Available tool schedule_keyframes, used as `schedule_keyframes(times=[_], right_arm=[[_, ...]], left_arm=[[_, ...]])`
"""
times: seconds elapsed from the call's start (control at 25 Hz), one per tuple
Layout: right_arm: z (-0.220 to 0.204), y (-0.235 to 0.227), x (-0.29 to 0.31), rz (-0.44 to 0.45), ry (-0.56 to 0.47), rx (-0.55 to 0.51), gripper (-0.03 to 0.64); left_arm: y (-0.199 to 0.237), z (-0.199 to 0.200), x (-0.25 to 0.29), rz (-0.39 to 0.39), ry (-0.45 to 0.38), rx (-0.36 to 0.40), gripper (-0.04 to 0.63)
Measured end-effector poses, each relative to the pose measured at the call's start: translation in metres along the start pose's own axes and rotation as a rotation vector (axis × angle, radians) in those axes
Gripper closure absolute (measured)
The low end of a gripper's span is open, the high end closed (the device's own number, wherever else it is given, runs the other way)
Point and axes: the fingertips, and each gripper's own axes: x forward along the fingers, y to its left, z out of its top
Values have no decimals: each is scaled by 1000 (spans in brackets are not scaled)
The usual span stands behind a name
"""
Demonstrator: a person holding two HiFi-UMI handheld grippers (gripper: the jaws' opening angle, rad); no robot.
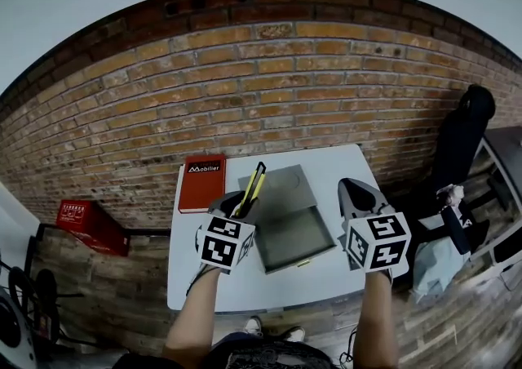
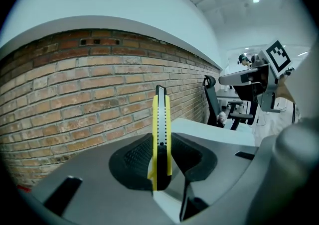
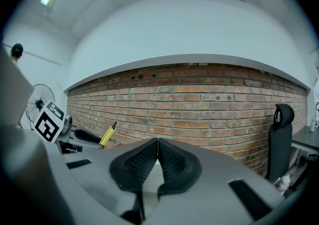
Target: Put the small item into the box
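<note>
A yellow utility knife [image 1: 254,183] with a black tip sticks up out of my left gripper [image 1: 244,206], which is shut on its lower end. In the left gripper view the knife [image 2: 161,129] stands upright between the black pads [image 2: 137,157]. The open grey box [image 1: 287,228] lies on the white table [image 1: 196,277], just right of that gripper, with its lid folded back. My right gripper [image 1: 360,189] hovers at the box's right side; its pads [image 3: 144,159] meet with nothing between them. From the right gripper view the knife [image 3: 107,134] shows at the left.
A red book [image 1: 202,184] lies at the table's back left corner. A brick wall [image 1: 269,90] runs close behind the table. A red crate [image 1: 90,225] sits on the floor at left and a black office chair [image 1: 462,140] stands at right.
</note>
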Motion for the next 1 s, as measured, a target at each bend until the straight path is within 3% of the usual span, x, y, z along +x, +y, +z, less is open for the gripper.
schedule_keyframes(times=[0.52,0.8,1.0], right_arm=[[6,2,-9,-74,7,-29,597],[0,1,-10,-92,17,-19,597],[-2,2,-10,-104,22,-30,597]], left_arm=[[2,6,15,-83,-9,48,465],[-15,-2,32,-186,55,135,465],[-30,-9,50,-289,123,157,465]])
